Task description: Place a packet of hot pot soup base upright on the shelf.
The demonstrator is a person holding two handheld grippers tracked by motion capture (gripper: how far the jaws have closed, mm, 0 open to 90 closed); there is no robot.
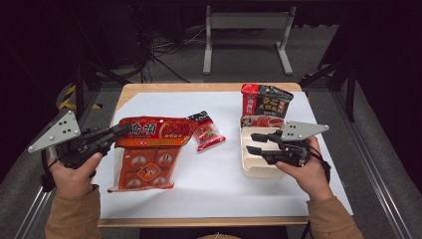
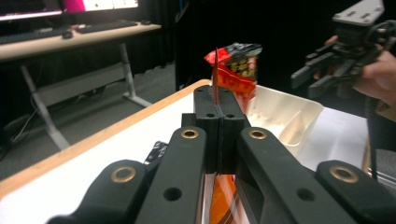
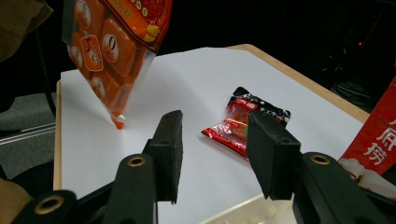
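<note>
Big orange snack bag hangs off the table, lifted by its top edge at the left side of the white sheet; in the right gripper view the bag dangles with its bottom corner just above the sheet. Left gripper has its jaws clamped tight on the bag's upper left edge; in the left gripper view the jaws meet on a thin red film edge. Small red packet lies flat on the sheet just right of the bag. Right gripper hovers over the cream tray at the right, jaws partly apart, nothing between them. Red-black pouch stands in the tray's far end.
</note>
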